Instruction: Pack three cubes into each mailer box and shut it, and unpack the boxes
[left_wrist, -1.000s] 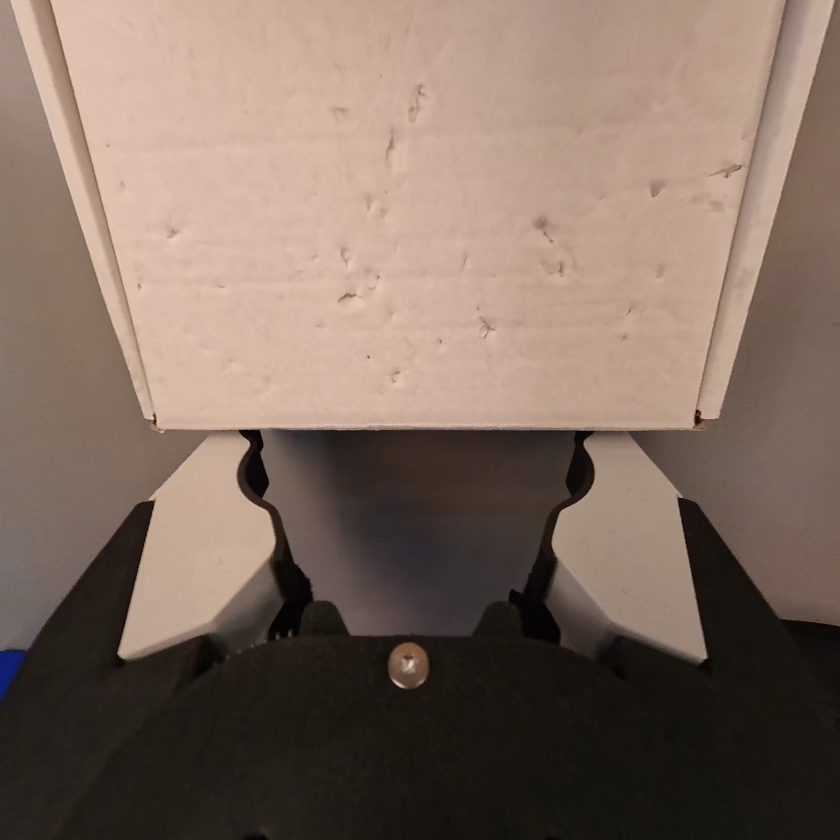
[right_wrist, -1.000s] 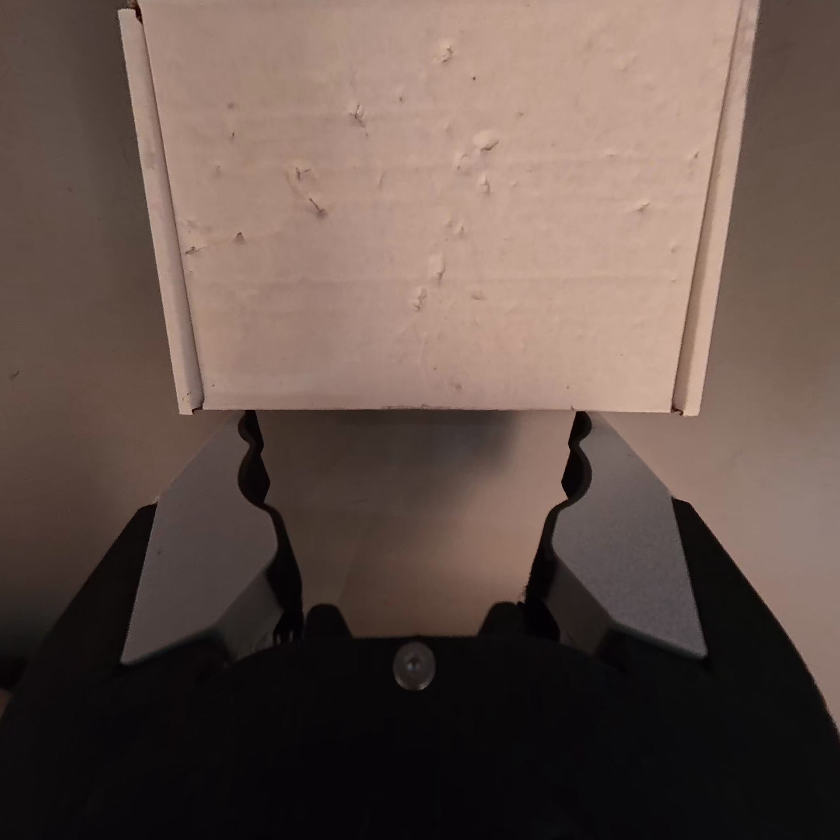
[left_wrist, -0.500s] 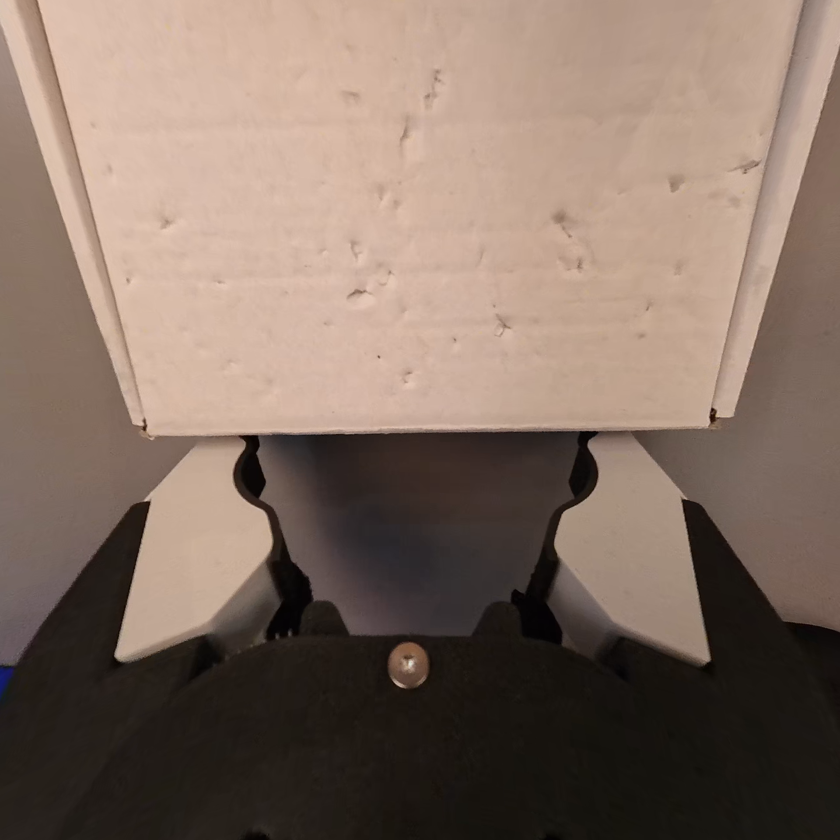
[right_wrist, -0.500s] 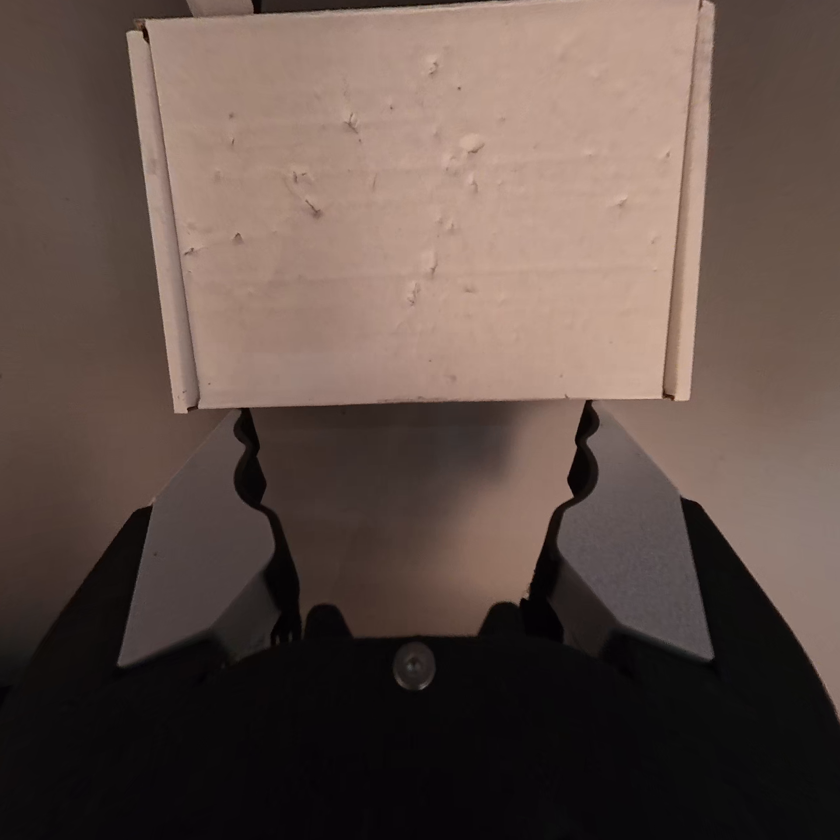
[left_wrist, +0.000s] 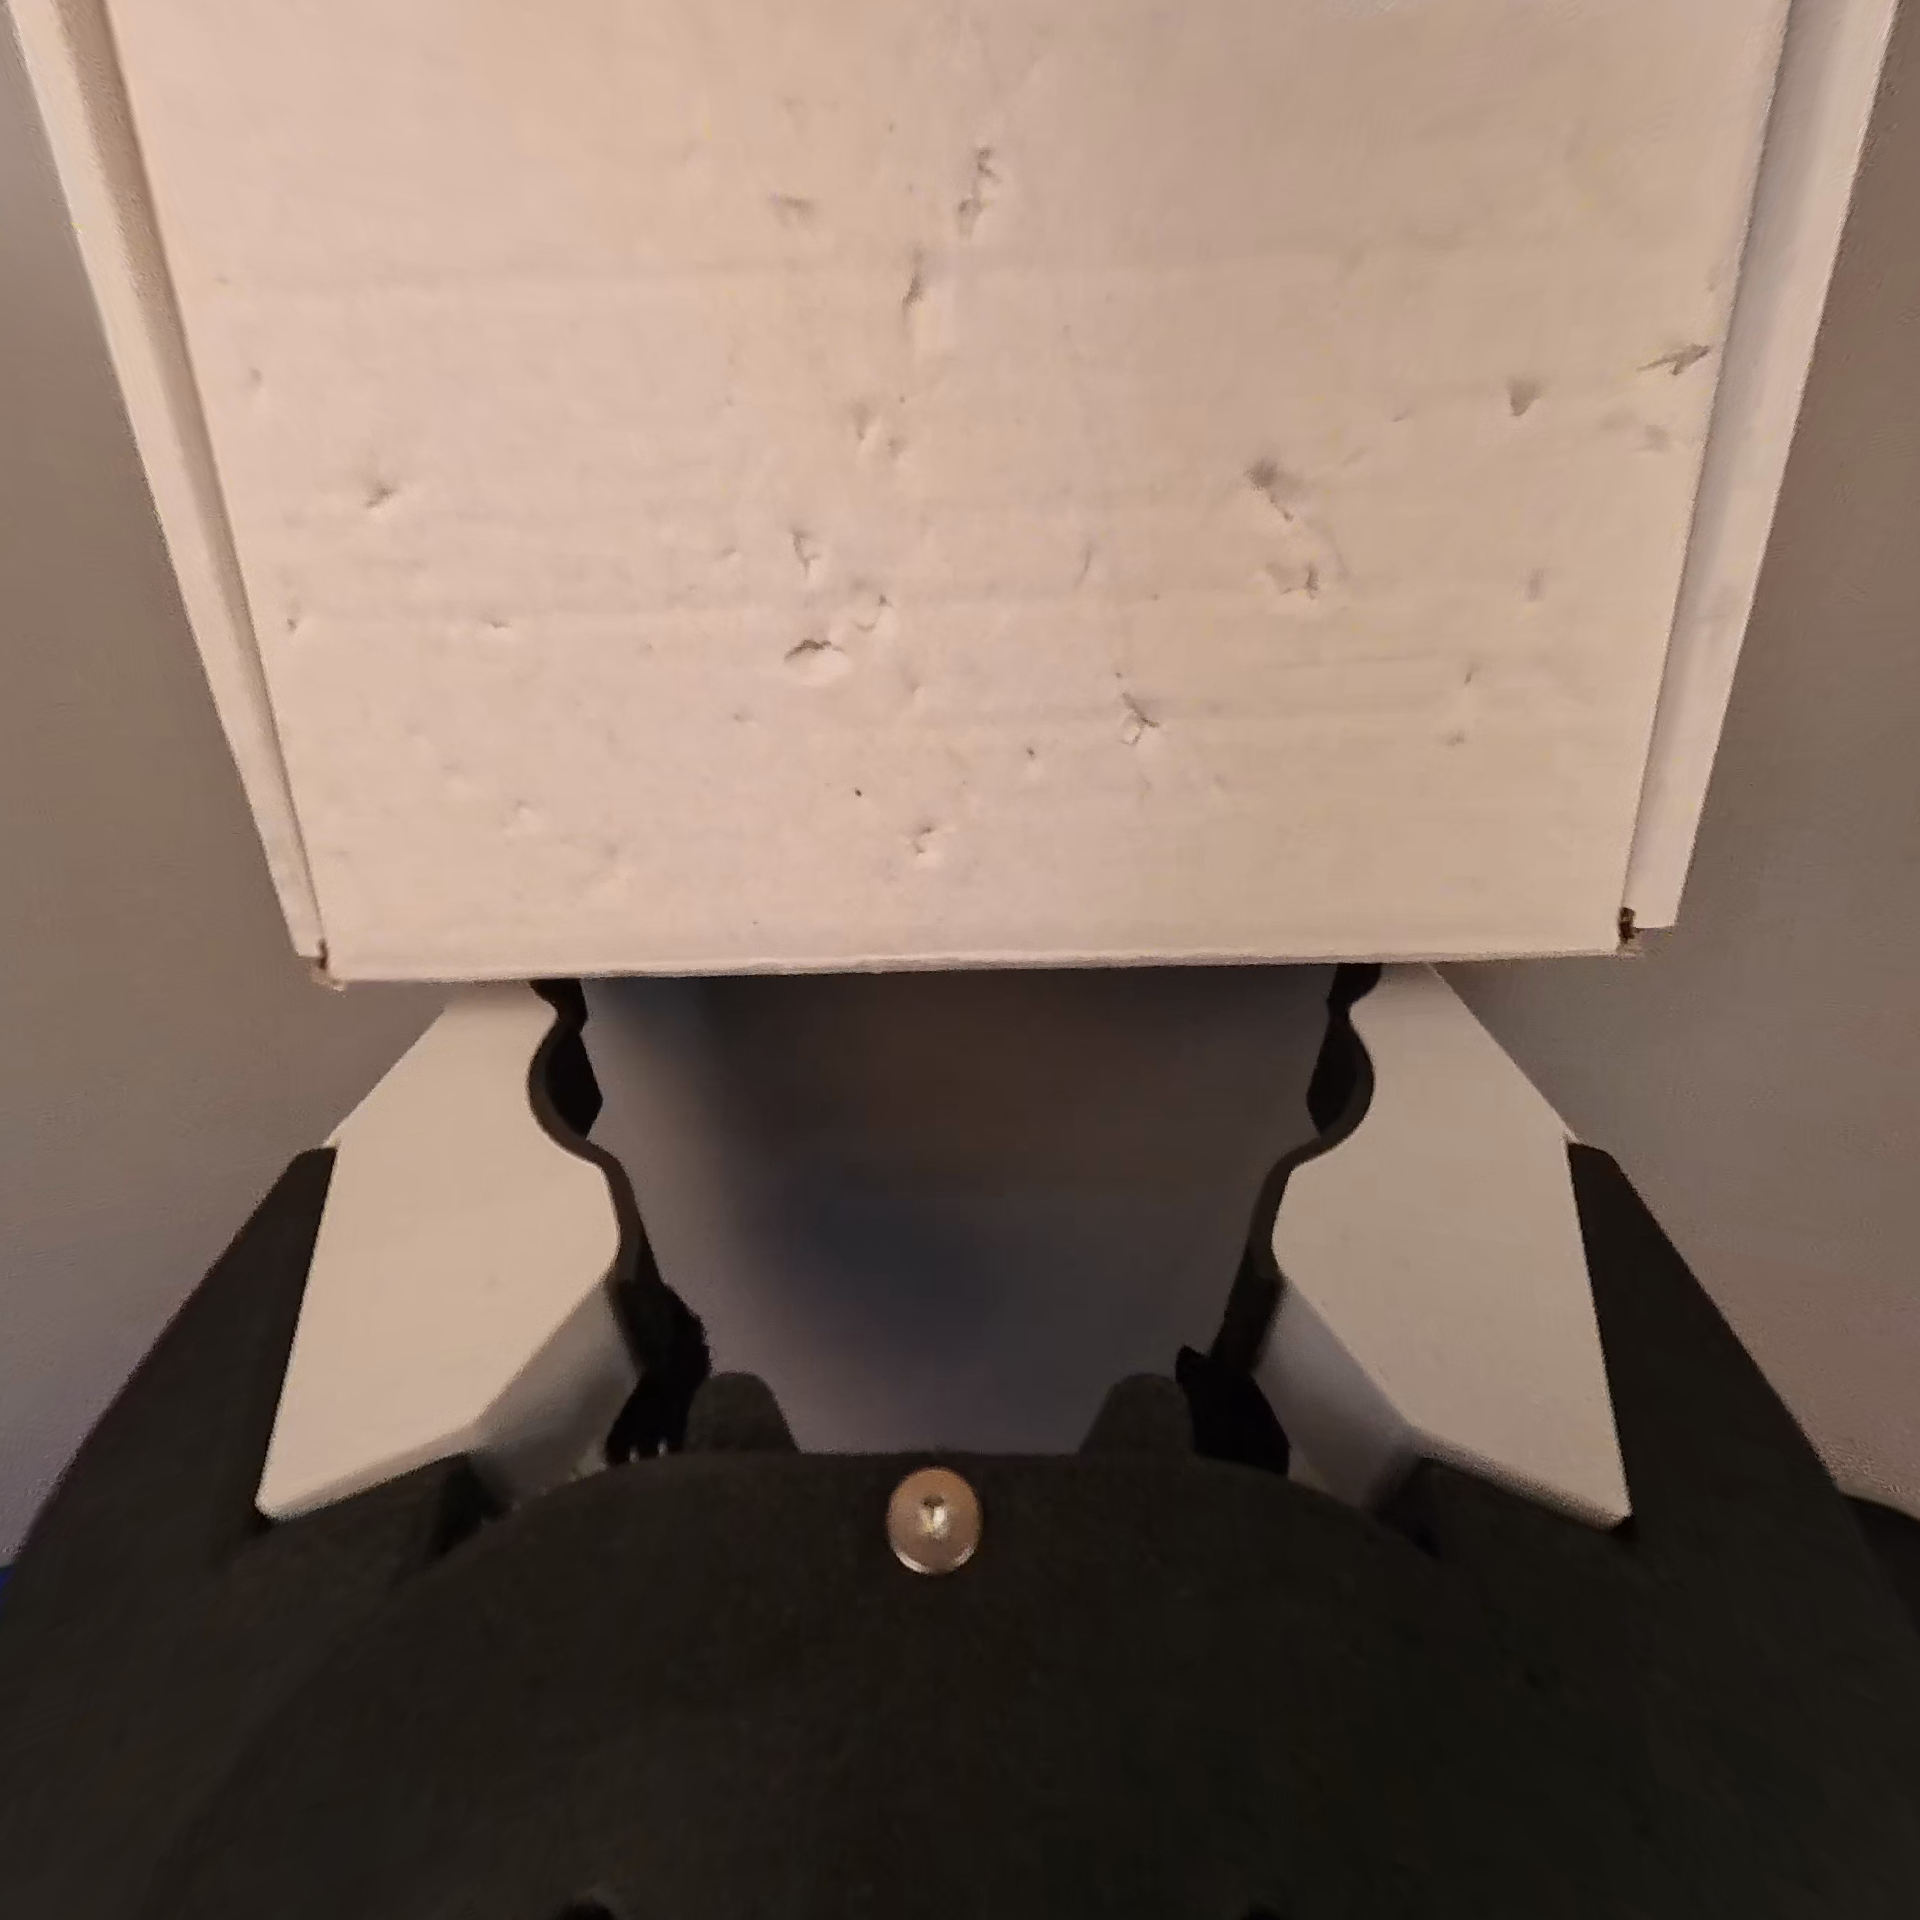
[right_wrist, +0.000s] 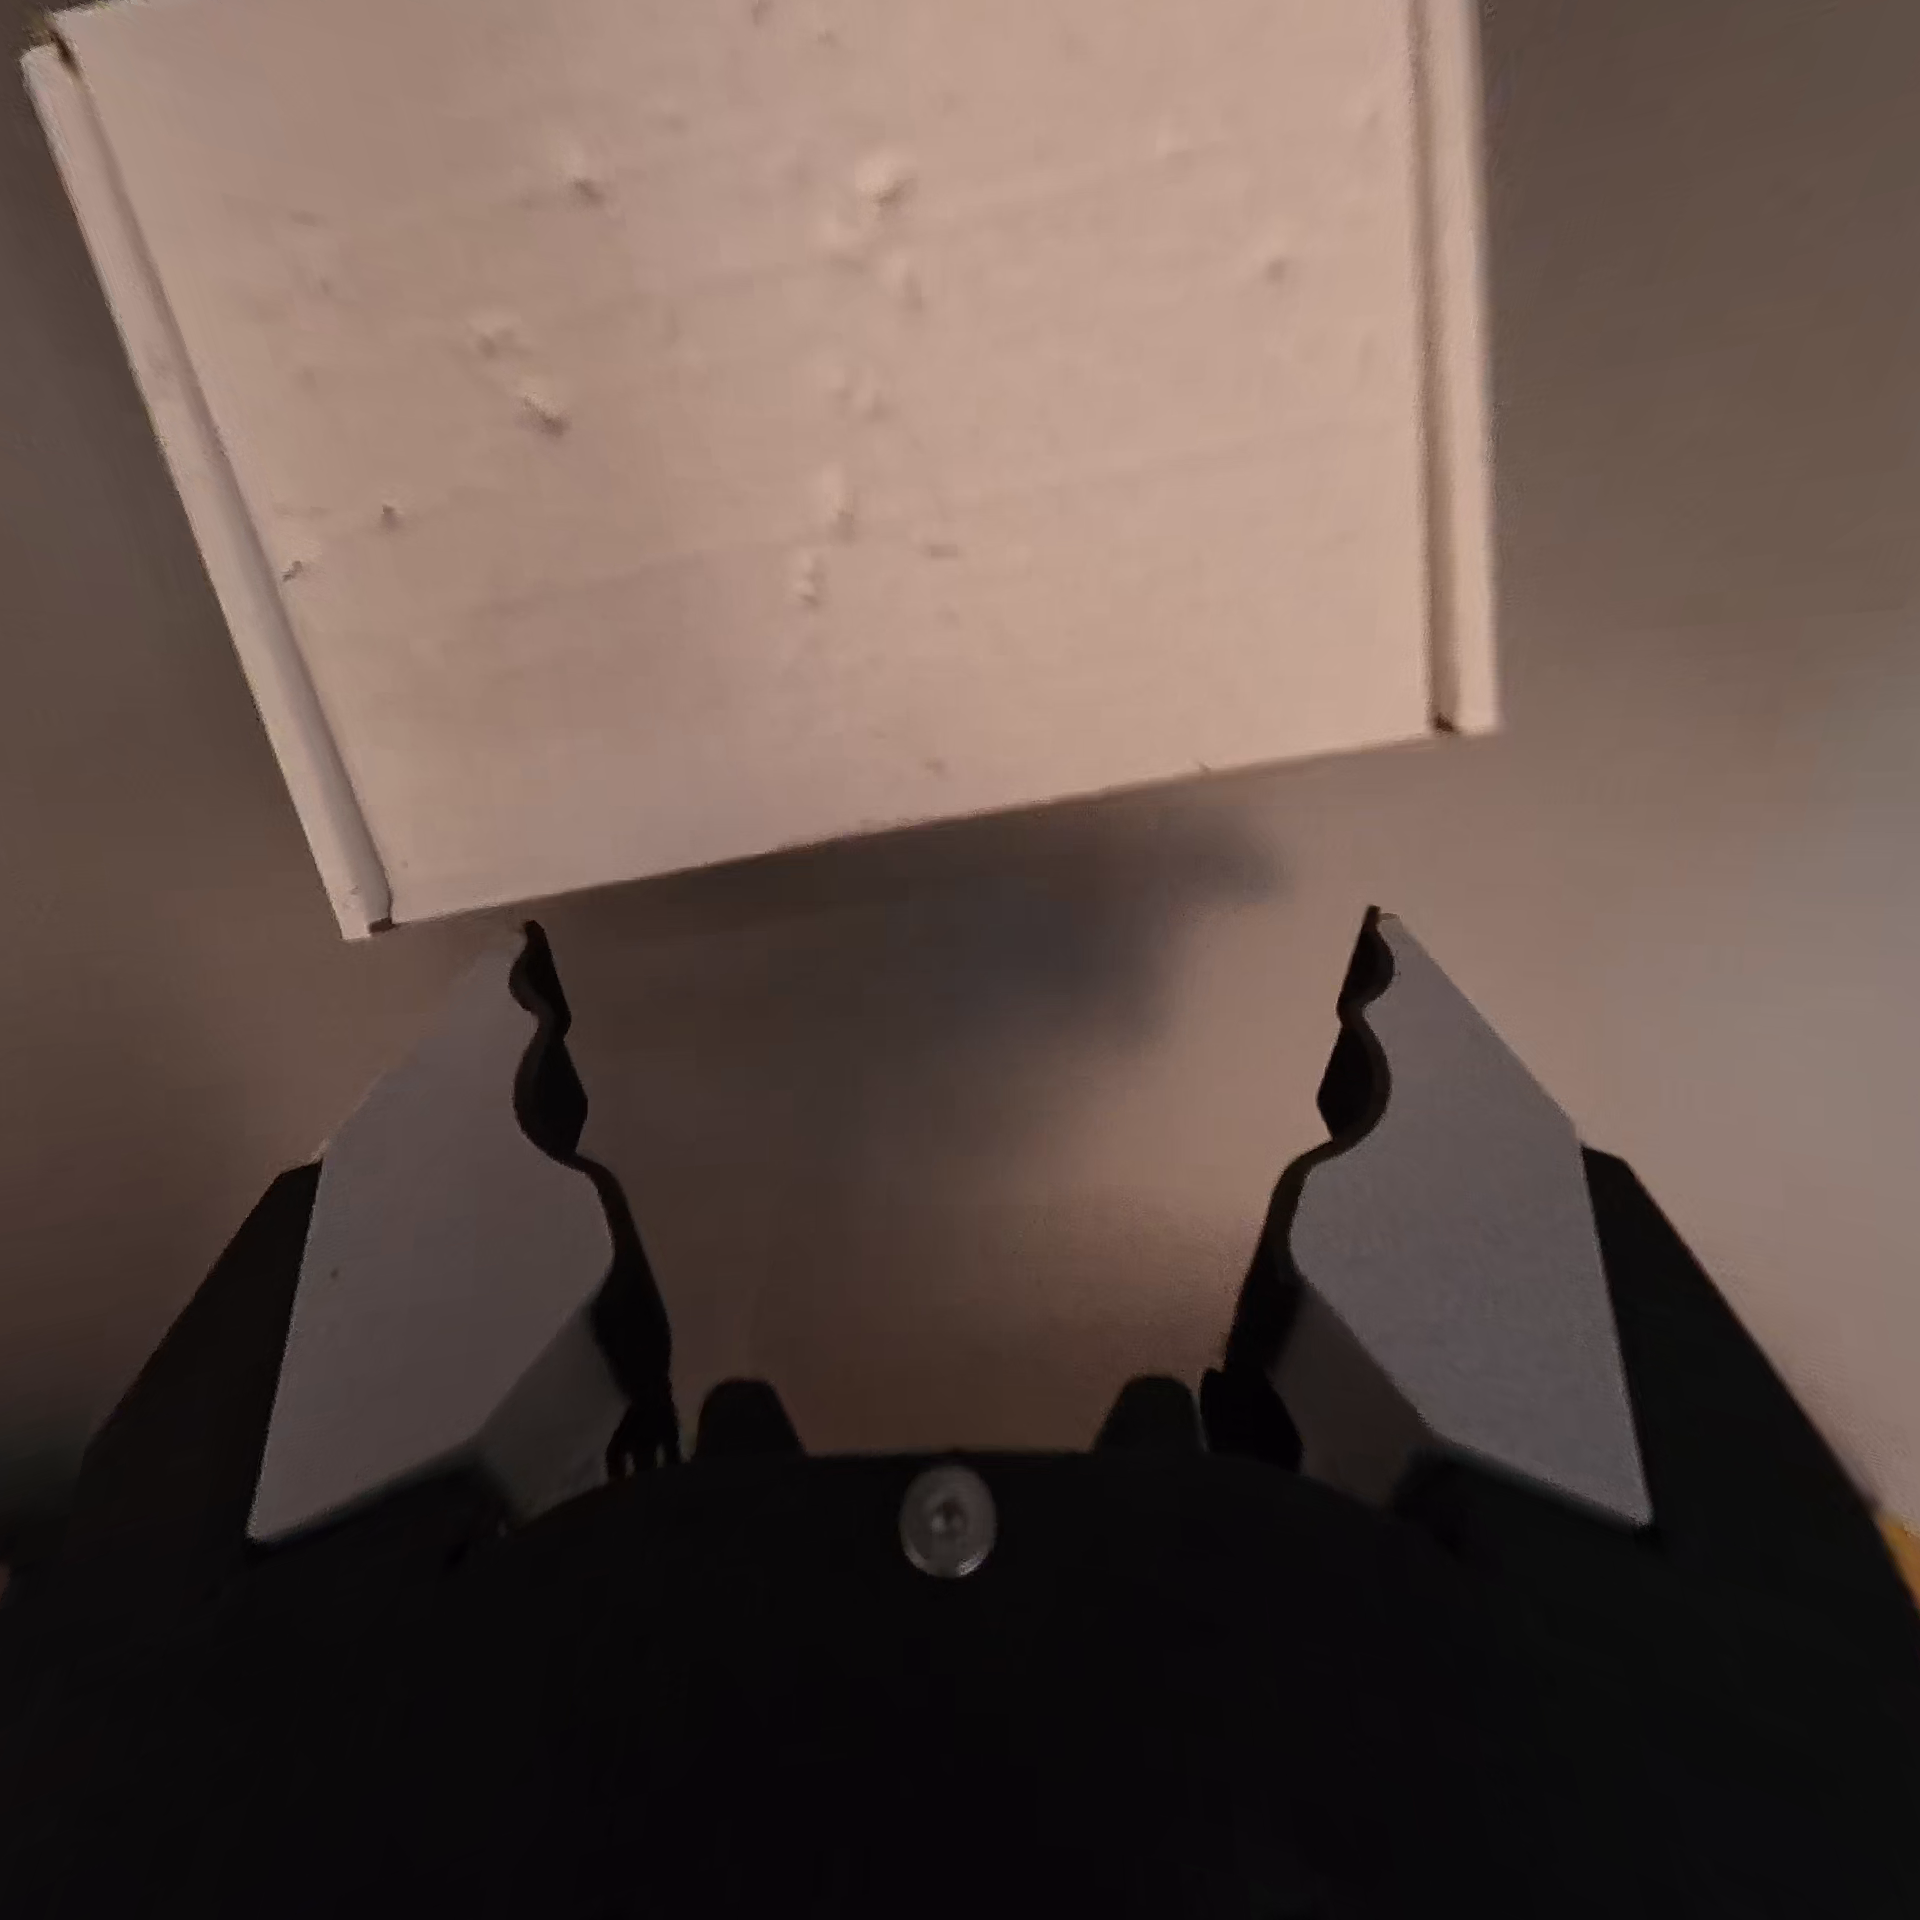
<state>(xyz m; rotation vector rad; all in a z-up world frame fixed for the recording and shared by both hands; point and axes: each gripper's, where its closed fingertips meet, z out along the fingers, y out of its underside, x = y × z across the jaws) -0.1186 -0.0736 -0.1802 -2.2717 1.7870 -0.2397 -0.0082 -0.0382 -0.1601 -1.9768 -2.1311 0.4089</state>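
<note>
The left gripper (left_wrist: 954, 982) has its fingers (left_wrist: 447, 1226) spread apart, tips under the near edge of a shut white mailer box (left_wrist: 935, 468), while the right gripper (right_wrist: 951, 930), fingers (right_wrist: 1455, 1195) likewise apart, sits just short of a second, skewed box (right_wrist: 810, 416) on the pale surface (right_wrist: 935, 1143).

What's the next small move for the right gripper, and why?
Probably square up and ease forward. The right gripper is open, its tips short of the closed white mailer box, which sits skewed to it. No cubes show, so lifting the lid likely comes next.
</note>
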